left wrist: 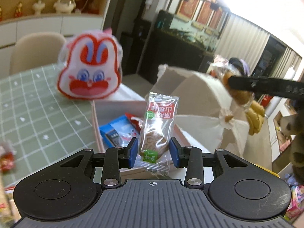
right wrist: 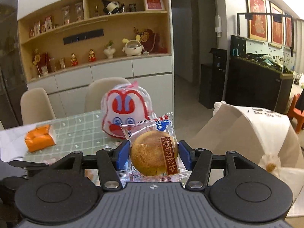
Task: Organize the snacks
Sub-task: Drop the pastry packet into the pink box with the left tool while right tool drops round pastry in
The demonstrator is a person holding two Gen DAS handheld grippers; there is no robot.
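My left gripper (left wrist: 153, 152) is shut on a clear packet of brown hawthorn strips (left wrist: 157, 127) with a red label, which it holds upright above an open white box (left wrist: 121, 105). A blue packet (left wrist: 114, 133) lies inside that box. My right gripper (right wrist: 154, 154) is shut on a clear packet with a round golden pastry (right wrist: 152, 152), held above the table. In the left wrist view the right gripper (left wrist: 232, 84) reaches in from the right edge with the pastry packet (left wrist: 240, 96) in its jaws. A red and white rabbit-face bag (left wrist: 89, 70) (right wrist: 123, 114) stands on the green checked tablecloth (left wrist: 38, 110).
An orange packet (right wrist: 39, 138) lies on the table at the left. A small red packet (left wrist: 5, 159) sits at the table's near left. Beige chairs (right wrist: 36, 104) stand behind the table, and a chair with a white cover (right wrist: 247, 133) is close on the right.
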